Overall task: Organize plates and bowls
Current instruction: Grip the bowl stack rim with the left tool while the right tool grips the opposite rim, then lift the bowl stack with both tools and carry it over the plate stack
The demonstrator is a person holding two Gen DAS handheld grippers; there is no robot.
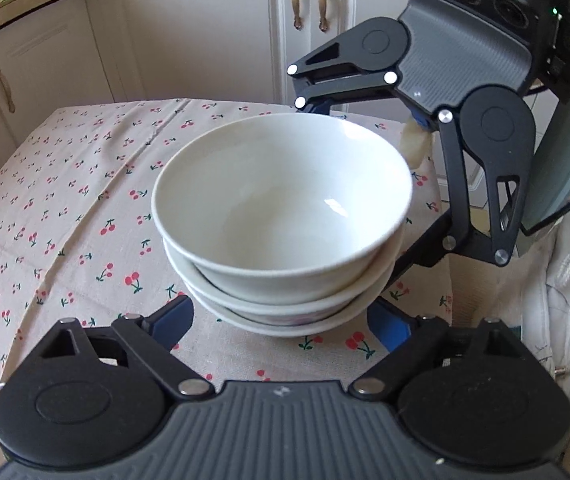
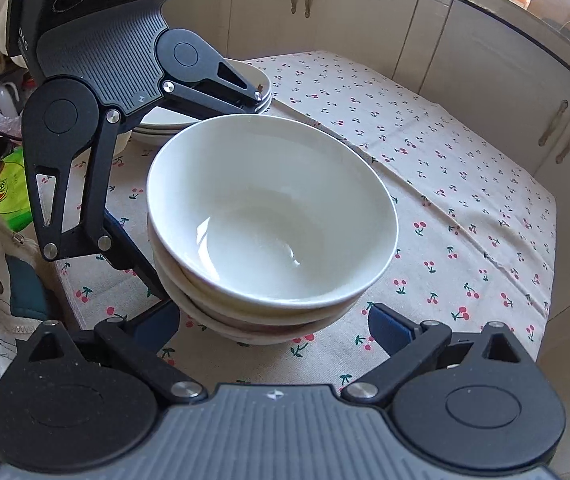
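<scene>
Both the left gripper (image 1: 281, 326) and right gripper (image 2: 275, 326) stood with jaws apart around the bowl stack (image 1: 281, 216) — an uneven squeeze could have tipped it.

Bowls (image 1: 281, 196) are plain glossy white, stacked on a beige tablecloth (image 1: 65, 184) dotted with little red cherries on green stems. Both grippers are black and grey with blue pads (image 2: 389, 326), and the cabinets (image 1: 205, 28) are cream.
</scene>
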